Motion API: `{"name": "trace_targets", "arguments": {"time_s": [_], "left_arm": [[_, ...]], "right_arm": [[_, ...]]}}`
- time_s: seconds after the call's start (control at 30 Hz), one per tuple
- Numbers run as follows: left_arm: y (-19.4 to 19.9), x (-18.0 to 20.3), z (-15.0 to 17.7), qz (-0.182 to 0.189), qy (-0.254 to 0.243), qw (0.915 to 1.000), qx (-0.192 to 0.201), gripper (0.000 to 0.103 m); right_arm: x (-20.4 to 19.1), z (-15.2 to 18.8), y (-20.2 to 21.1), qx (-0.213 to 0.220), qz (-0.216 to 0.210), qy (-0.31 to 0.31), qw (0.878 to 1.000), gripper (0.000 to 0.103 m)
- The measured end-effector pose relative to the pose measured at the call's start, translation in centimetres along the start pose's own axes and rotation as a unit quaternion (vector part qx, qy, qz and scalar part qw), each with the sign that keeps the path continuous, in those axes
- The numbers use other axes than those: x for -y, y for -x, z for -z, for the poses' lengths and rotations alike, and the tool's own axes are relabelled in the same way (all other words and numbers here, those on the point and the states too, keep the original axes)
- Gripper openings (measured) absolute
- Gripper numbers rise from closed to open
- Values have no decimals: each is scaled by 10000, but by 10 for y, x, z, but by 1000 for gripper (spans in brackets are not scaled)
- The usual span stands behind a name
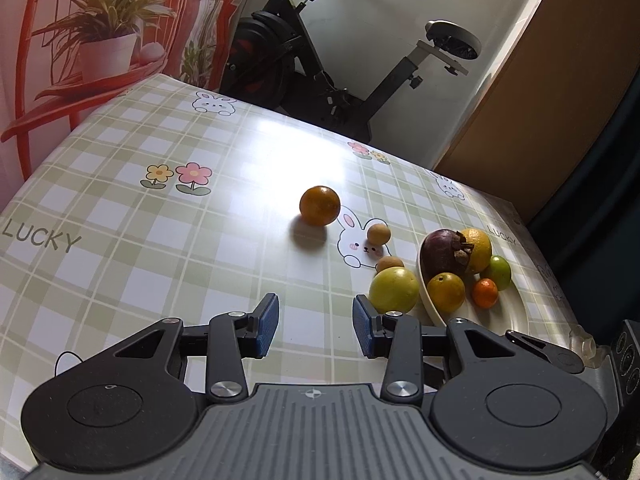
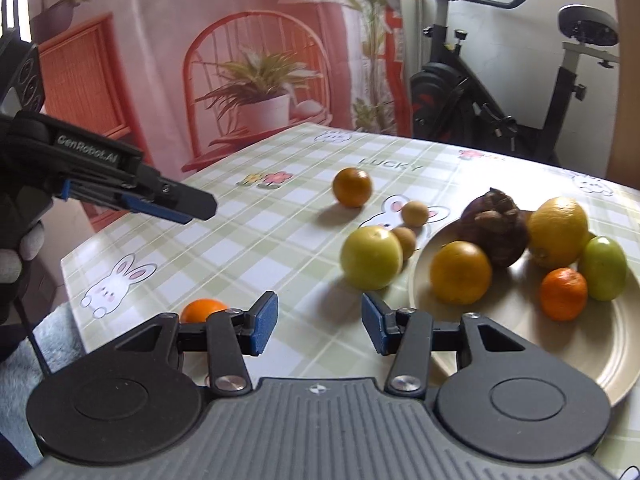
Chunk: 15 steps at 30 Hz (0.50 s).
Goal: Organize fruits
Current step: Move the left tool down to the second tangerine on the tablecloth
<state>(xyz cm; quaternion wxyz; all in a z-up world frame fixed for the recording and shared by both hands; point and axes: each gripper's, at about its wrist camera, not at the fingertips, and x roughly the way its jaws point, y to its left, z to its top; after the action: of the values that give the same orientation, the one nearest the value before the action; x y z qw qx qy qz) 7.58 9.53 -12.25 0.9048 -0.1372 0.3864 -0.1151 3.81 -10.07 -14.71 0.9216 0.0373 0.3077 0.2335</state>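
Tongs of both hands, left tongs (image 1: pixel 315 326) and right tongs (image 2: pixel 319 323), hover spread wide, empty, near the plate (image 2: pixel 520 340).

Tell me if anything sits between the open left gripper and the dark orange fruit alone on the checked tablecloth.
Nothing visible does. Between the left gripper and the dark orange fruit lies only bare checked tablecloth; the yellow-green fruit sits off to the right.

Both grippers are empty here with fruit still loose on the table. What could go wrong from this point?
1. The yellow-green fruit sits touching the plate rim, with a small brown fruit right behind; closing on it may knock either away.
2. The loose orange is round on a glossy tablecloth and could roll if nudged.
3. The small orange fruit lies near the table's edge, partly hidden behind the right gripper.
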Motion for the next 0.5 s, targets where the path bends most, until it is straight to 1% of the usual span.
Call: {"name": "trace_targets", "arguments": {"time_s": [0.17,0.2,0.23,0.27,0.5], "left_arm": [[0,-6,3,-3,76,10000,-42,44],[0,-7,4,7,78,10000,-50,45],[-1,-6,4,15,76,9999,-70,50],[-1,-6,5,29,67,9999,-85,51],[-8,-7,12,143,21,9995,-273,51]], "right_arm": [[-21,0,-7,-176,-258,292,9991,52],[-24,0,-8,-191,-306,339,9988,54],[-26,-1,-8,-203,-336,377,9985,54],[-30,0,-10,-223,-371,425,9982,55],[-45,1,-25,-468,-608,695,9946,55]]}}
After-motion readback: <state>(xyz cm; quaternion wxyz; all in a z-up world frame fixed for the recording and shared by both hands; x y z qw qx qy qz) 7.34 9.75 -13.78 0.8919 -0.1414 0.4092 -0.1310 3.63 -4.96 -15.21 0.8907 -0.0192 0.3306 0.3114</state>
